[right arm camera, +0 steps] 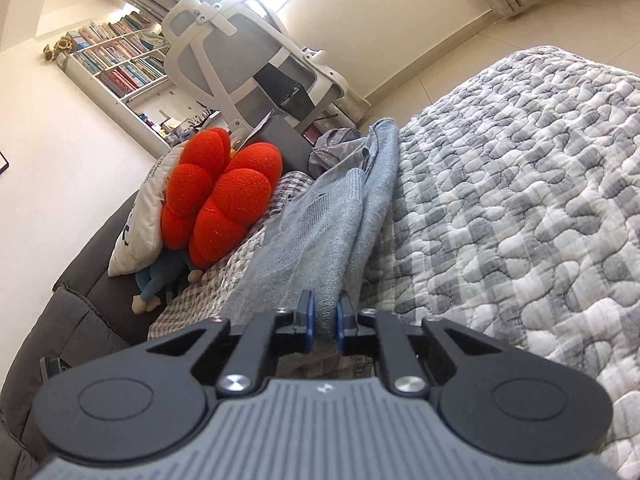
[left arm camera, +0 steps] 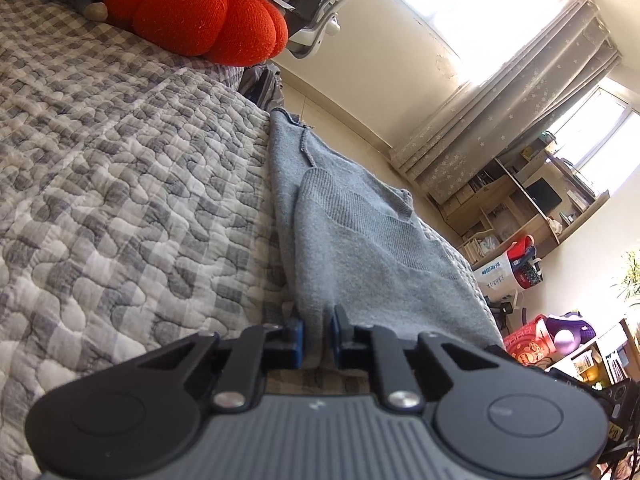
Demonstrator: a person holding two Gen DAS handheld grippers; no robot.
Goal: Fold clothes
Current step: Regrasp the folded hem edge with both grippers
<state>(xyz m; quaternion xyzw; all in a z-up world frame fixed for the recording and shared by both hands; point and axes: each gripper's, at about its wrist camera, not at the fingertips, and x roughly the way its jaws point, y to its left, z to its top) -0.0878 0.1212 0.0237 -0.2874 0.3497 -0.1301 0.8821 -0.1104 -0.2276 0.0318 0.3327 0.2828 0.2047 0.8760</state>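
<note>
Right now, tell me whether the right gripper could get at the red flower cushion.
Probably not yet. The right gripper is shut on the grey sweater, so it would have to let go first. Otherwise the red flower cushion sits uncovered ahead to its left, nothing blocking it.

Pale grey-blue knitted sweater [left arm camera: 360, 248] [right arm camera: 320, 232], folded lengthwise into a long narrow strip, lying on grey-and-white checked quilt, near end pinched up.
</note>
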